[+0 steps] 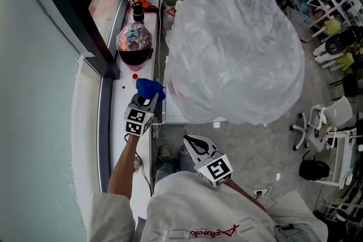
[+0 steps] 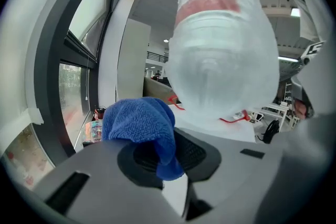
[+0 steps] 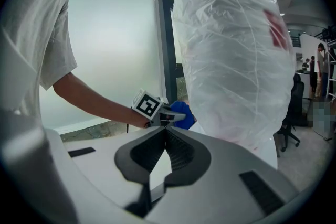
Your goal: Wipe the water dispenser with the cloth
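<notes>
A clear plastic sheet is covering the big bottle [image 1: 232, 48], so its red label is showing only as a blur. In the head view the bottle is hiding nearly all of the water dispenser [image 1: 173, 115]; just a white strip of its body is peeking out at the lower left. The cloth [image 2: 139, 123] is draping over the pads of the left tool [image 2: 167, 157], so little of them is showing. Whether the cloth is touching the bottle cannot be told from any view. The person's sleeve [image 1: 187, 207] is running off the bottom edge of the head view.

Two tools are showing. The left tool is pinching the one blue cloth and holding it just beside the lower left of the bottle, over the sill's edge. The right tool [image 3: 165, 131] is sitting lower and nearer the person, its jaws meeting at the tips with nothing between them. One colourful helmet [image 1: 134, 42] is lying on the sill, with two small red spots near it.

The sill [image 1: 122, 116] is a long white ledge running under a dark-framed window [image 1: 85, 3]. The dispenser is standing beside it on a pale speckled floor [image 1: 266, 150], and a white chair [image 1: 317, 122] is standing well apart to the right, in an office crowded with shelves.
</notes>
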Motion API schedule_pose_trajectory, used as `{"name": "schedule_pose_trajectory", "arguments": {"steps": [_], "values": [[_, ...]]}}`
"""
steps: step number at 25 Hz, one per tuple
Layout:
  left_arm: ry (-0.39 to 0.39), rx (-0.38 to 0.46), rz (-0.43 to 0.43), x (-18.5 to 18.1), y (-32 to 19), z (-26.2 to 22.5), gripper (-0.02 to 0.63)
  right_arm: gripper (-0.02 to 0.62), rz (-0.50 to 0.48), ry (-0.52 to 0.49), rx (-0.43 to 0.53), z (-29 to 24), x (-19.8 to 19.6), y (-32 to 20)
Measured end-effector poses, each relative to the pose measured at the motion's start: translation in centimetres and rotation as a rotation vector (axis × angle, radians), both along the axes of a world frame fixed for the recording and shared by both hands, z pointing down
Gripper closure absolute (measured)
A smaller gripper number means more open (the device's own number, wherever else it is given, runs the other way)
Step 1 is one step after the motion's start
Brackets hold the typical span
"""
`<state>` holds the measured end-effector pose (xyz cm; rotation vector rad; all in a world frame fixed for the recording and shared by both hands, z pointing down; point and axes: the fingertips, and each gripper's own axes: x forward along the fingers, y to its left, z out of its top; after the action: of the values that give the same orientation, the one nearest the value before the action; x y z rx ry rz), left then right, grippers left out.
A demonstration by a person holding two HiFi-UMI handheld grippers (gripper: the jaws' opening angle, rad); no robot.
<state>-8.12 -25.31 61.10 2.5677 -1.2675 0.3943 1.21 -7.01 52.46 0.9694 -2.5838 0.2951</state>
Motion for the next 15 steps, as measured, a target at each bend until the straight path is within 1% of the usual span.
{"name": "schedule_pose_trajectory", "arguments": {"steps": [4, 8, 11, 15], "values": [[-0.034, -0.006, 0.006, 0.5, -4.8, 0.2, 0.548, 0.581, 0.013, 0.007, -0.001, 0.1, 0.3, -0.6], [-0.027, -0.07, -0.033, 0.1, -8.8, 1.5, 0.548, 0.581, 0.019, 0.014, -0.011, 0.3, 0.3, -0.9], [-0.024, -0.112, -0.058, 0.0, -11.1, 2.7, 0.548, 0.58, 0.028, 0.029, -0.028, 0.7, 0.8, -0.9], [-0.055, -0.136, -0.045, 0.6, -12.9, 3.5, 0.548, 0.581, 0.039, 0.04, -0.045, 1.1, 1.2, -1.1]]}}
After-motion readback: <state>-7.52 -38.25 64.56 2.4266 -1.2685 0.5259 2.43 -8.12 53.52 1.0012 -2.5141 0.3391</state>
